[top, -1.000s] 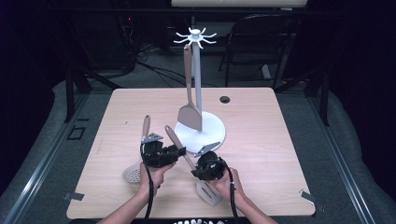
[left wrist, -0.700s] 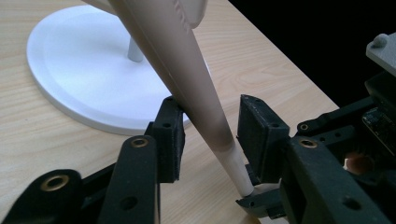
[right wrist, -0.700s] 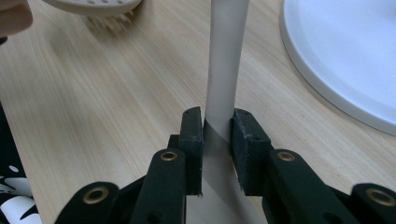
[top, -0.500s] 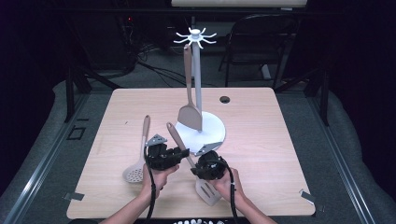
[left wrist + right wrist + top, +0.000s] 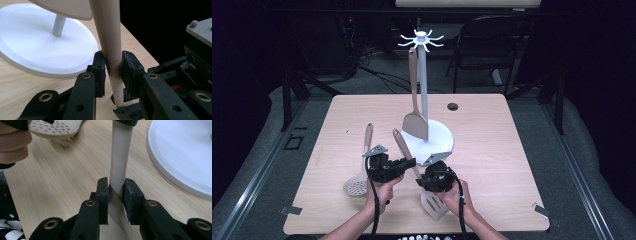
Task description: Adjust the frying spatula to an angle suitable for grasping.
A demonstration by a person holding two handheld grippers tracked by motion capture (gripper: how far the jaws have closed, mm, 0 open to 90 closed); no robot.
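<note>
Three kitchen utensils are counted around the white stand (image 5: 432, 137): one solid turner (image 5: 415, 122) hung from a hook of the stand, one slotted turner (image 5: 433, 205) held just in front of its base, and one perforated skimmer (image 5: 358, 184) laid left of it. Two grippers are counted, the left gripper (image 5: 404, 164) and the right gripper (image 5: 424, 181), both in front of the stand. One table (image 5: 492, 150) and one chair (image 5: 492, 45) behind the stand are counted.

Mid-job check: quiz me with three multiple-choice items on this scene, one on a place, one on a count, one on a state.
1. Where does the skimmer lie?
A. on the table left of the left gripper
B. on the stand
C. on the floor

2. How many utensils hang on the stand?
A. none
B. one
C. three

3. What does the right gripper do?
A. stands open
B. grips the slotted turner's handle
C. grips the stand's pole

A: it rests on the wood by the left gripper.
B: one spatula hangs.
B: pads press the handle.
</note>
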